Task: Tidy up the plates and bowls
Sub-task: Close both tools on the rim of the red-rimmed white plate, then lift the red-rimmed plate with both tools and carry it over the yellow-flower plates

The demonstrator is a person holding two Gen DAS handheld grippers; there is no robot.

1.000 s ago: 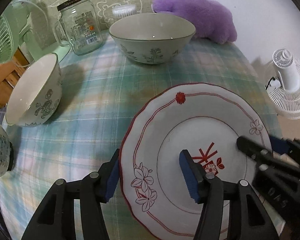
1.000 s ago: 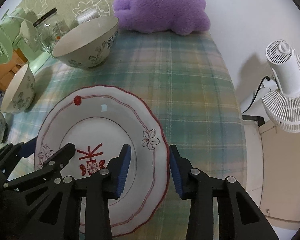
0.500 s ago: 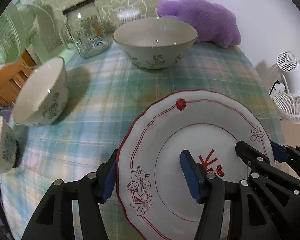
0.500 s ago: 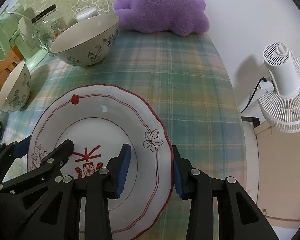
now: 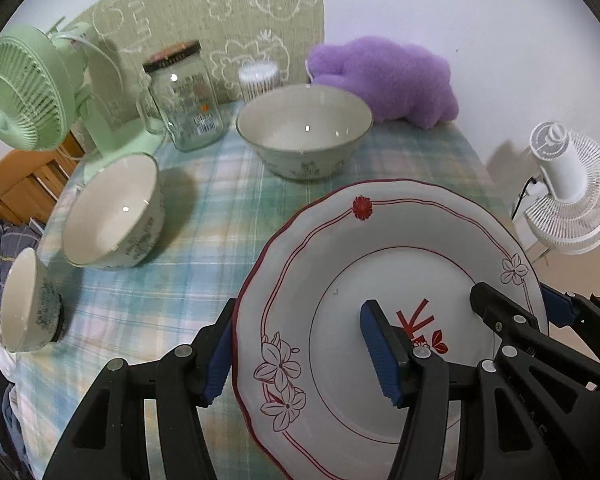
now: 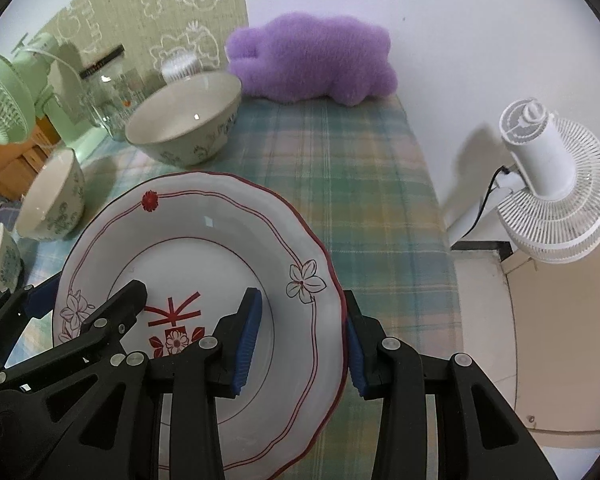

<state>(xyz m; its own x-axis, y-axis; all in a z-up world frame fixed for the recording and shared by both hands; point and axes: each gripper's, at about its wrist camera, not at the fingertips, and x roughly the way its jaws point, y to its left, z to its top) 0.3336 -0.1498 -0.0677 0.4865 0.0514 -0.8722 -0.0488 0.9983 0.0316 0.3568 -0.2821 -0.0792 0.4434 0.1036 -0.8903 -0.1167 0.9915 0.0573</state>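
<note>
A white plate [image 5: 400,232] [image 6: 204,240] with red trim and flower motifs hangs above the plaid tablecloth [image 5: 204,248], held from both sides. My left gripper [image 5: 300,344] is shut on its left rim, one blue pad under the edge and one on the plate's face. My right gripper [image 6: 300,332] is shut on the right rim in the same way. Beyond the plate stands a large floral bowl [image 5: 304,136] [image 6: 184,120]. A medium bowl [image 5: 112,212] and a small bowl [image 5: 28,304] sit along the left side.
A glass jar [image 5: 184,100], a green fan [image 5: 24,92] and a purple plush toy [image 5: 384,76] line the back of the table. A white fan [image 6: 556,200] stands on the floor past the table's right edge. A wooden chair [image 5: 20,184] is at the left.
Both grippers have risen with the plate, which now hangs higher above the cloth. More of the back wall, the jar and the green fan has come into view.
</note>
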